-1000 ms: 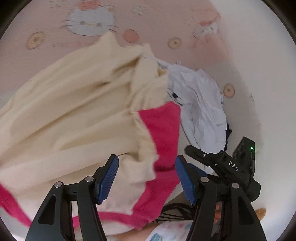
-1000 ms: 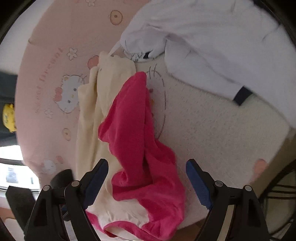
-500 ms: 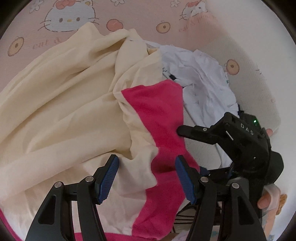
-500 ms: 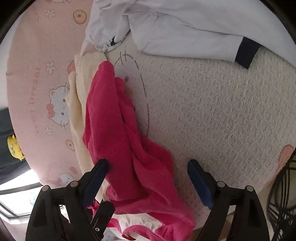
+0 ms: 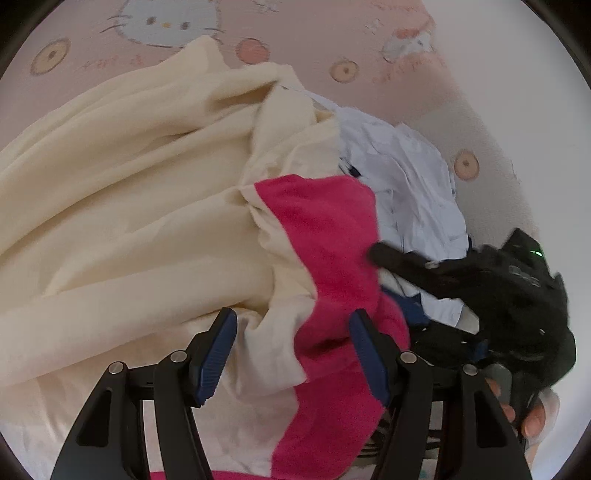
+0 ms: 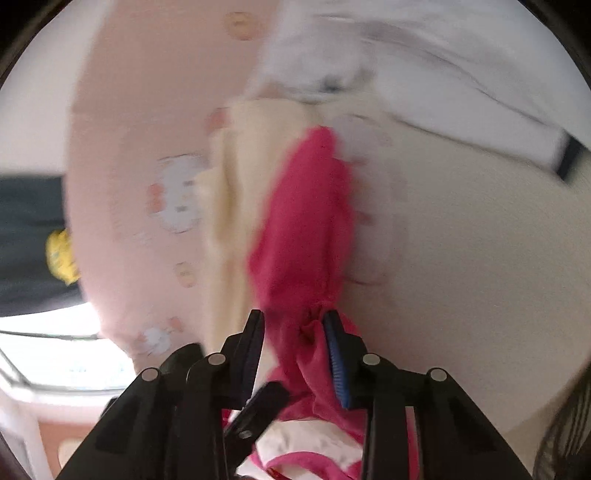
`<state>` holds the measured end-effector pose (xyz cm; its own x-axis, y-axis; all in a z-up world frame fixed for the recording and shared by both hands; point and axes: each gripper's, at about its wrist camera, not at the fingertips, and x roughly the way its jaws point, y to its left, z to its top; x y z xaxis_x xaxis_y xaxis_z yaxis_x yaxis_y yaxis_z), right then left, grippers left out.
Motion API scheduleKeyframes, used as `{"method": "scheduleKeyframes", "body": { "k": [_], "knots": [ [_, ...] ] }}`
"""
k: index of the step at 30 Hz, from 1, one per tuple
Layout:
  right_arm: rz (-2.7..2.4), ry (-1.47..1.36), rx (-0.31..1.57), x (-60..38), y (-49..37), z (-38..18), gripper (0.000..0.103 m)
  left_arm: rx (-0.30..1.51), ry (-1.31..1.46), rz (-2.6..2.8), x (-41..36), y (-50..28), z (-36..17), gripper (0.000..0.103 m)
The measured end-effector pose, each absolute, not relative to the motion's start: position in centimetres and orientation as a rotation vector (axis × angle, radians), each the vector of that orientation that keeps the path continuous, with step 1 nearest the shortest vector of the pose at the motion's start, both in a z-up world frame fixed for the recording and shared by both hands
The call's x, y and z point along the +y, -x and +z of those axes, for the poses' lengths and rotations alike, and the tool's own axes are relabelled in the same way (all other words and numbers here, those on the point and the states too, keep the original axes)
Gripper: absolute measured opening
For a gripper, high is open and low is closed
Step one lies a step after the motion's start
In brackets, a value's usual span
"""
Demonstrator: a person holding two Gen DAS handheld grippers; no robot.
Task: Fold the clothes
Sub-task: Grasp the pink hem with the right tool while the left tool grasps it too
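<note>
- Cream-and-pink garment (image 5: 155, 206) lay crumpled across the bed, cream body spread toward the left of the left wrist view, pink part (image 5: 325, 236) bunched toward the near edge.
- White garment (image 5: 410, 184) with a dark cuff (image 6: 570, 157) lay just beside the cream-and-pink one, its edge touching or tucked under the cream fabric; could not tell which.
- Left gripper (image 5: 291, 354) hovered over the cream/pink seam with jaws released, the cloth below and between the pads but not pressed by them.
- Right gripper (image 6: 295, 347) had its jaws closing, with a bunch of pink cloth between them; the blue pad (image 6: 336, 365) touched the fabric and the cloth was gathered into a pinch there.
- In the left wrist view the right gripper's black body (image 5: 491, 291) sat over the white garment and hid part of it; a person's fingers (image 5: 532, 417) showed at its grip.
- Right wrist view was motion-blurred; fine detail unreadable.
- Surface: pink bed sheet (image 5: 295, 29) printed with cartoon cats and round motifs, plus a cream textured blanket (image 6: 461, 258) under the pink part.
- Room: bright window (image 6: 55, 354) at lower left of the right wrist view; dark cloth with a yellow patch (image 6: 61, 258) beyond the bed's edge.
</note>
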<state>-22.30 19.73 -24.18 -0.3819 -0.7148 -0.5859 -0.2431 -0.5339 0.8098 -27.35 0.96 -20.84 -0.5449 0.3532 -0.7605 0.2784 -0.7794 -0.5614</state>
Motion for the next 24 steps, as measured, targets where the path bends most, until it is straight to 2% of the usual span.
{"method": "scheduleKeyframes", "body": {
  "k": [7, 10, 16, 19, 20, 22, 24],
  "knots": [
    [-1.877, -1.480, -1.218, 16.1, 23.4, -24.0, 0.032, -1.021, 1.478, 2.491, -0.3, 27.2, -19.9, 0.061],
    [-1.855, -1.516, -1.165, 14.9, 24.0, -24.3, 0.010, -1.009, 1.505, 2.394, 0.0, 27.2, -20.0, 0.061],
    [-1.847, -1.524, -1.067, 13.9, 23.0, -23.7, 0.010, -1.036, 1.419, 2.428, -0.4, 26.7, -20.3, 0.061],
    [-1.864, -1.535, -1.032, 13.6, 23.1, -23.6, 0.012, -0.973, 1.396, 2.483, 0.0, 26.5, -20.3, 0.061],
    [-1.859, -1.535, -1.041, 14.2, 23.1, -23.7, 0.013, -0.941, 1.391, 2.524, 0.1, 26.4, -20.2, 0.059],
    [-1.848, -1.524, -1.075, 14.3, 23.3, -23.8, 0.014, -0.859, 1.401, 2.603, 0.5, 26.5, -20.2, 0.033],
    [-1.827, -1.509, -1.130, 14.5, 23.4, -24.1, 0.032, -0.771, 1.462, 2.643, 0.7, 26.7, -20.7, 0.030]
  ]
}}
